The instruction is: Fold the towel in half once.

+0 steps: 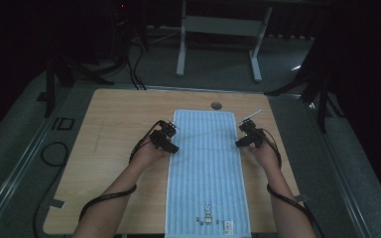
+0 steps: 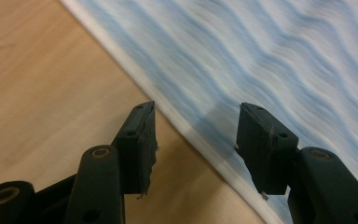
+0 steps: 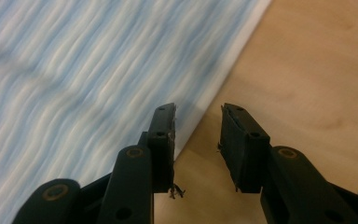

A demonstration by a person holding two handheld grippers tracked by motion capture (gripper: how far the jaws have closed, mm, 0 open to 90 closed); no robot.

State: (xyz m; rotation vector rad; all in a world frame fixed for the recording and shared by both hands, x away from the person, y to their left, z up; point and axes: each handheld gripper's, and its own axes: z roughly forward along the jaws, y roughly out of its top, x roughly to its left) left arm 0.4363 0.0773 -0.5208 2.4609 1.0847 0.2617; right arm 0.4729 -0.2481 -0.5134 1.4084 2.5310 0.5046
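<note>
A light blue striped towel [image 1: 208,168] lies flat and lengthwise on the wooden table [image 1: 114,124], with a small printed figure [image 1: 208,215] at its near end. My left gripper [image 1: 172,139] sits at the towel's left long edge, in its far half. Its jaws are open and straddle the white hem: one over bare wood [image 2: 37,84], the other over the towel [image 2: 261,56], left gripper [image 2: 196,109]. My right gripper [image 1: 242,135] is at the opposite long edge, also open [image 3: 198,109], with the hem [image 3: 214,88] by its left jaw and wood [image 3: 307,70] under the other. Nothing is pinched.
A round cable hole [image 1: 216,105] lies in the table just beyond the towel's far end. A thin white strip [image 1: 252,115] rests near the far right corner of the towel. A white desk frame [image 1: 218,29] stands on the floor behind, and cables [image 1: 54,153] lie at the left.
</note>
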